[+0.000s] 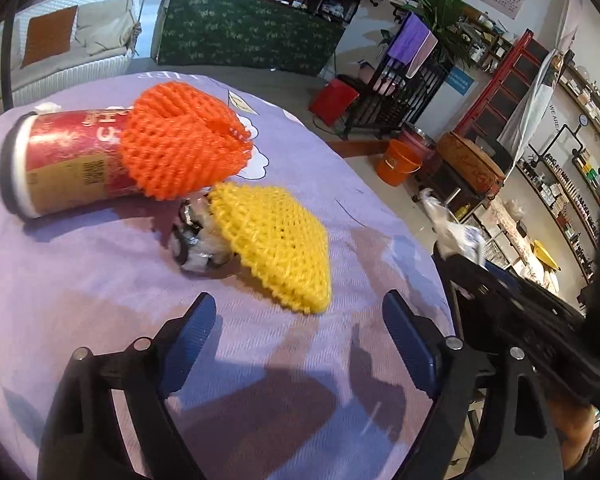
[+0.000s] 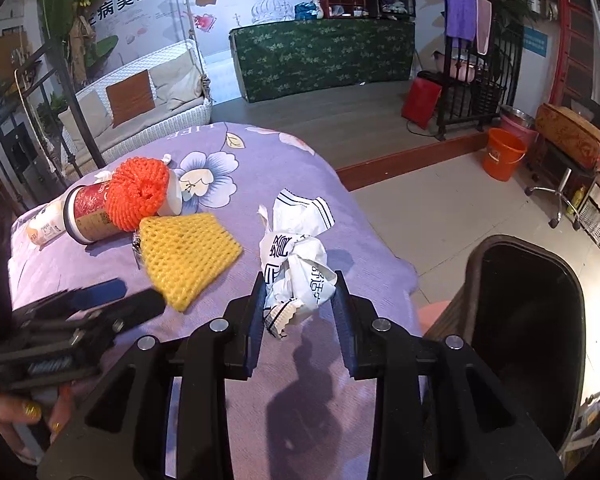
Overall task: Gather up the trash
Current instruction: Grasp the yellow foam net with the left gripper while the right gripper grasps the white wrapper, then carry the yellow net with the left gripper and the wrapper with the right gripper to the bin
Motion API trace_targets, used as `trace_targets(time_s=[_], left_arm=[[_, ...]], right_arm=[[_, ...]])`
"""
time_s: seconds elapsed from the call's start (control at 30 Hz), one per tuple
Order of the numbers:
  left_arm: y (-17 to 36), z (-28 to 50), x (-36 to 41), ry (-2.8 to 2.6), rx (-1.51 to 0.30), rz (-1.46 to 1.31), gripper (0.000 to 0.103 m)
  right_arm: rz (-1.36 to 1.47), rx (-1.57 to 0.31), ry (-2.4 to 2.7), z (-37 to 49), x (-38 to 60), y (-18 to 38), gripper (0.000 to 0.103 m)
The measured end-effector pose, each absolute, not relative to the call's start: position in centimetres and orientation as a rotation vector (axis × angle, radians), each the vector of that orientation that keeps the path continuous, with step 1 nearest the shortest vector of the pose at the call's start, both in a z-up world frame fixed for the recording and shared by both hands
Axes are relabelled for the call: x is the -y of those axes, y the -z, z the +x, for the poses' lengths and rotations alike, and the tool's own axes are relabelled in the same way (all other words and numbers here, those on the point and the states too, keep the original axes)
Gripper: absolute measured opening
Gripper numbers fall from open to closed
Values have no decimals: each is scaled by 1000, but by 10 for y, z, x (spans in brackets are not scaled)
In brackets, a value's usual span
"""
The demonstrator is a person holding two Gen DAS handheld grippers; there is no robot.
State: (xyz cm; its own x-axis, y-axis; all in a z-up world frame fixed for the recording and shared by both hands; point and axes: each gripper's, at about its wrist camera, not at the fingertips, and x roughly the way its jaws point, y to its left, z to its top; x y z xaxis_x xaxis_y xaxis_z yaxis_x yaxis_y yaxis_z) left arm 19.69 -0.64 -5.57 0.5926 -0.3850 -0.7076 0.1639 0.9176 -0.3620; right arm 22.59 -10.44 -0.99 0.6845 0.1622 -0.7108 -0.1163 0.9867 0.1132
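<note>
1. Nearest the right wrist camera, the right gripper [image 2: 300, 300] has its jaws closed partway on a crumpled white paper wrapper [image 2: 296, 256] at lower centre of the frame; the wad fills the gap and appears raised off the surface [image 2: 340, 208]. Judged light, soft and crushable; a hold across its bunched middle suits it best, since loose flaps would tear or slip.
2. Left gripper [image 1: 300, 320], at the bottom of the left wrist view, has jaws spread wide with nothing between them, poised just short of the yellow foam net [image 1: 272, 240].
3. Yellow foam net: flat, lying at frame centre on the purple floral cloth. Judged very light, springy and compressible; a pinch at its near edge should lift it.
4. Orange foam net [image 1: 180, 148]: upper left of centre, resting against the red paper cup [image 1: 60, 160]. Same handling; likely to spring back when released.
5. Red paper cup: on its side at left. Judged light, thin-walled, apt to roll; grip across the body.
6. Small crumpled foil scrap [image 1: 192, 240]: tucked beside the yellow net's left edge; contents cannot be told.
7. Dark bin [image 2: 524, 320]: lower right of the right wrist view, beside the surface, mouth open.
</note>
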Motion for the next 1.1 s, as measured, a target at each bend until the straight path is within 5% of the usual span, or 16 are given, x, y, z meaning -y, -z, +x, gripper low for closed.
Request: trace_targets(time_s=[0.23, 0.4, 0.5, 1.1], left_arm=[[63, 224, 18, 307, -933, -270, 65], [68, 224, 17, 281, -942, -278, 30], [65, 218, 17, 277, -923, -276, 19], [26, 147, 48, 381, -777, -232, 17]], right_arm=[[88, -813, -132, 212, 123, 16, 32], [115, -825, -116, 204, 135, 24, 32], [131, -828, -107, 201, 140, 27, 32], [201, -768, -28, 158, 185, 21, 32]])
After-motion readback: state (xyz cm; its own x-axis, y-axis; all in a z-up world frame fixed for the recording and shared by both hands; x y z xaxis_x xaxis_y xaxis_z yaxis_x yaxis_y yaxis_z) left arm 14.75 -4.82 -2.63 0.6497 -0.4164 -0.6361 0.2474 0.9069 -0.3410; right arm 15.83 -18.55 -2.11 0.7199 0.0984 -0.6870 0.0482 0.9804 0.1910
